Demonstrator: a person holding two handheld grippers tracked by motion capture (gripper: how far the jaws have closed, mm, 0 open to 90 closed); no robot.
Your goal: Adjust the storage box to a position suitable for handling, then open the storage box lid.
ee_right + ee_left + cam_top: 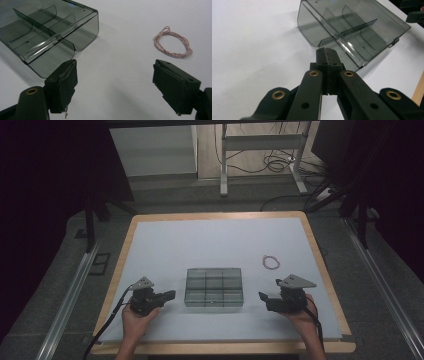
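Observation:
A smoky transparent compartment box with its lid down lies at the middle of the white mat; it appears again in the left gripper view and the right gripper view. My left gripper is shut with nothing in it, just left of the box, its tips close to the box's near corner. My right gripper stands open and empty to the right of the box. A coiled pink cord loop lies on the mat beyond the right gripper.
The white mat covers a wooden table with a bare wood rim. Past the far edge are a metal desk frame and floor cables. Rails run along both sides of the table.

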